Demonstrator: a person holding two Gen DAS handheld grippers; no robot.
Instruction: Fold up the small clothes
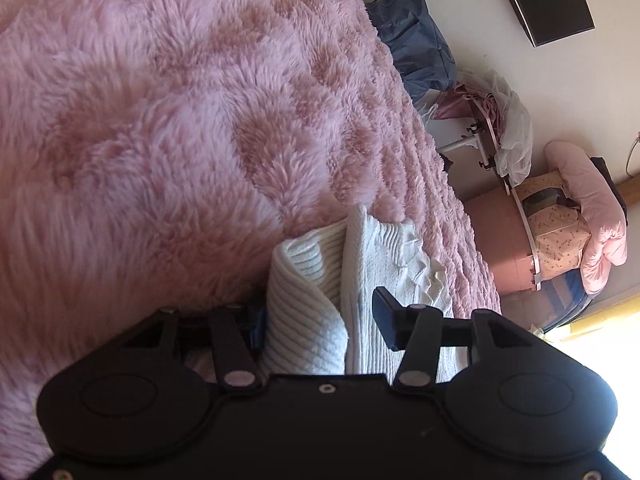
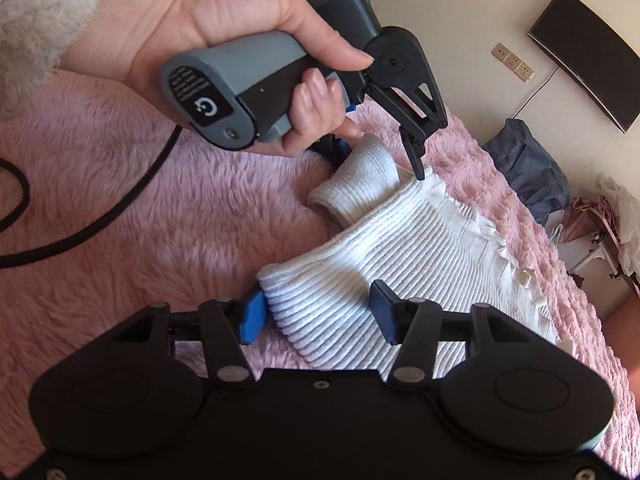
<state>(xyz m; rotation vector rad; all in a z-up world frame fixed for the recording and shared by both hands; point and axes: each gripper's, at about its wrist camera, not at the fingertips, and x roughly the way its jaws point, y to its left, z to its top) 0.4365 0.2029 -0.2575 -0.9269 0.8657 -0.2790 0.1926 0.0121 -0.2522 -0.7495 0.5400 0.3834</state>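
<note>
The small white ribbed-knit garment with a frilled hem [image 2: 404, 240] lies on the fluffy pink plush bed cover [image 2: 120, 220], its long axis running from about 7 o'clock up to 1 o'clock in the right wrist view. The right gripper [image 2: 318, 312] has a folded edge of knit between its blue pads; the jaws look clenched on the fabric, though contact on the far pad is hard to confirm. The left gripper [image 2: 400, 156], held in the person's left hand [image 2: 224, 40], grasps the garment's far end at 12 o'clock, a thick fold filling its jaws. Each hand is nearest its own end. The bed's edge lies toward 3 o'clock; open cover for moving spreads toward 9 o'clock
</note>
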